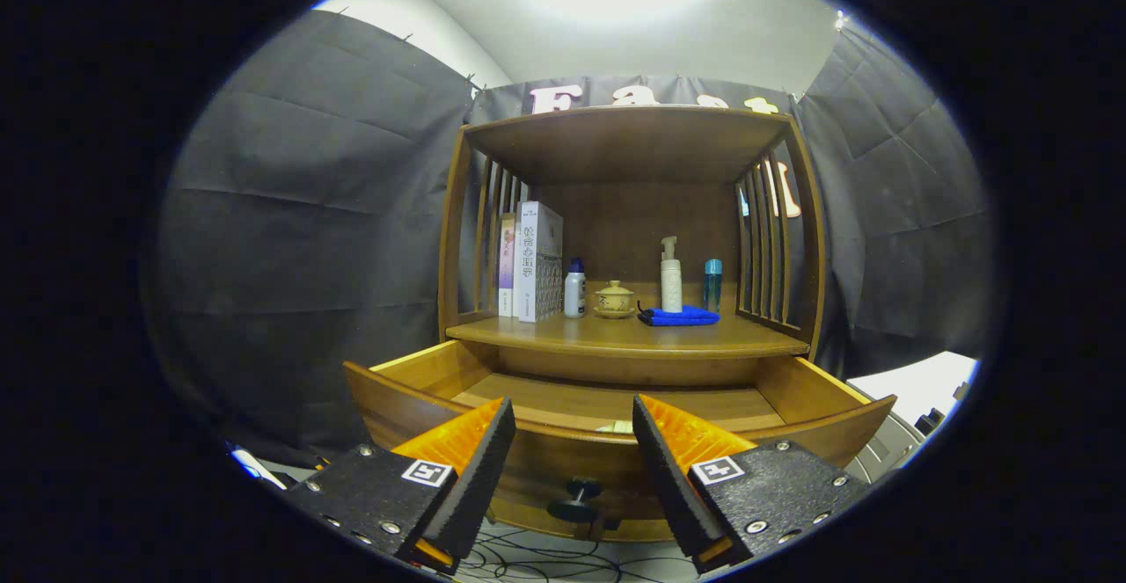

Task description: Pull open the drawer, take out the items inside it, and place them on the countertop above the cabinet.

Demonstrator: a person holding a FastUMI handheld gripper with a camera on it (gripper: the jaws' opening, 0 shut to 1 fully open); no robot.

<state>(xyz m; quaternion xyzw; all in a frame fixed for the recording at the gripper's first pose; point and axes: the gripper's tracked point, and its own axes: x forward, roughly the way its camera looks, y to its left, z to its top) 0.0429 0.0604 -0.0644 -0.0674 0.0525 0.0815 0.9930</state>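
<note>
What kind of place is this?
Probably a test booth set up like a home: black cloth walls, a wooden cabinet with books, its drawer open beyond the gripper's open fingers.

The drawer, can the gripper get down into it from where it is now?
Probably yes. The drawer is pulled open with nothing over its opening, and the gripper hangs open just in front of its front panel. A pale item lies just behind that panel, mostly hidden.
</note>
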